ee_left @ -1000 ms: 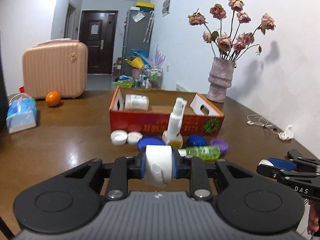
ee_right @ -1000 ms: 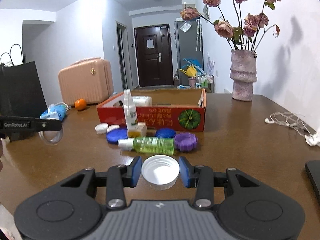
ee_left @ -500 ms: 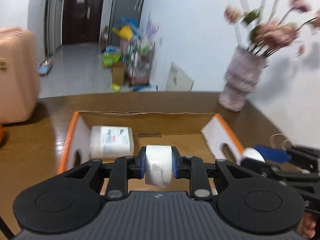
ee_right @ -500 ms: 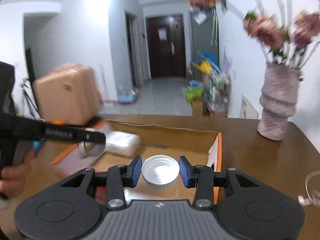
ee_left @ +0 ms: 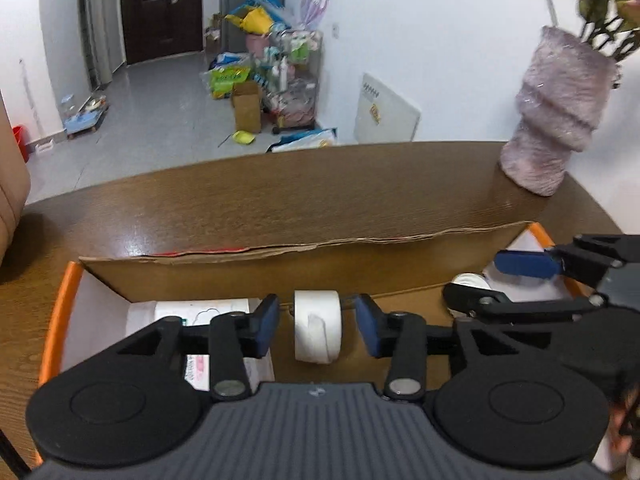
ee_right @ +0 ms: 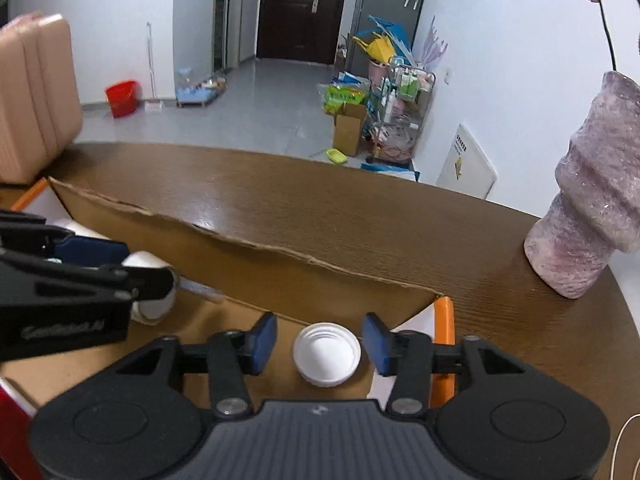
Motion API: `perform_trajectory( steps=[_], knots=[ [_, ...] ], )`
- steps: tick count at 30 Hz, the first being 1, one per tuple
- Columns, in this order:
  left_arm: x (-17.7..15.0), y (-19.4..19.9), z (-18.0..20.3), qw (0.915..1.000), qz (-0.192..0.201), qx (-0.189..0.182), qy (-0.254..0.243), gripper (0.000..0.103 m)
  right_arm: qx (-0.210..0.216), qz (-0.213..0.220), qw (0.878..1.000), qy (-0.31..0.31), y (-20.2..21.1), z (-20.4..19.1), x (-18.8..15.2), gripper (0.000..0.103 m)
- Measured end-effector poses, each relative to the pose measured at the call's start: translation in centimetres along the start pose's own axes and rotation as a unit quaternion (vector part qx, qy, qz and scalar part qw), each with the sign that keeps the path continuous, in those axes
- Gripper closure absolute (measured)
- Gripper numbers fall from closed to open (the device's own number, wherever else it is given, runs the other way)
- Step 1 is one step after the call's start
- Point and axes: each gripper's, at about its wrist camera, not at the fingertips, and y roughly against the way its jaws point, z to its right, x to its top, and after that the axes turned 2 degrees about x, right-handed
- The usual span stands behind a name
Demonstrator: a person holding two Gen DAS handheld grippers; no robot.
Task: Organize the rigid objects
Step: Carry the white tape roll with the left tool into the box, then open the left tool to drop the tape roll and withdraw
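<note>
Both claws hang over the open cardboard box (ee_left: 304,276) on the brown desk (ee_left: 280,204), tilted down into it.

The left claw (ee_left: 317,330) has just been opening: its blue pads (ee_left: 267,330) stand apart with a clear gap on either side of the white tape roll (ee_left: 317,332). The roll sits on edge between them, a loose tab of tape showing on its face, and neither pad touches it. At about eight o'clock from the roll, a white printed packet (ee_left: 192,314) lies flat on the box floor against the left wall.

The right claw (ee_right: 320,346) has likewise just been spreading. The white bottle cap (ee_right: 327,354) lies between its pads with its hollow side up, free of both. It is in the box's right end, just beside the orange-edged wall (ee_right: 446,320) at three o'clock.

From the right wrist view, the left claw reaches in at nine o'clock with the tape roll at its tip; from the left wrist view, the right claw appears at three o'clock with the cap's white rim just visible.

A mauve ribbed vase (ee_right: 588,200) stands on the desk beyond the box, at about two o'clock, well apart from it. A pink suitcase (ee_right: 32,96) stands at ten o'clock.
</note>
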Motion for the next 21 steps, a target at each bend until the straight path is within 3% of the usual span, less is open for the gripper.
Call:
perform_trajectory(
  steps=[4,10,15,21],
  knots=[
    [-0.4,4.4,-0.9,0.9996,0.028,0.007,-0.002,0.052,0.002,0.022,1.0,-0.001,2.7,0.1,-0.1,0.053],
    [-3.5,14.5,-2.8,0.995,0.096,0.024,-0.007,0.029,0.018,0.082,0.996,-0.008,11.4,1.0,-1.5,0.042],
    [-8.4,22.1,-3.6,0.9872,0.142,0.072,-0.011,0.019,0.033,0.128,0.991,-0.02,19.4,0.9,-5.7,0.037],
    [-17.5,30.2,-2.8,0.9771,0.201,0.067,-0.018,0.005,0.047,0.177,0.983,-0.028,26.4,-0.9,-13.0,0.029]
  ],
)
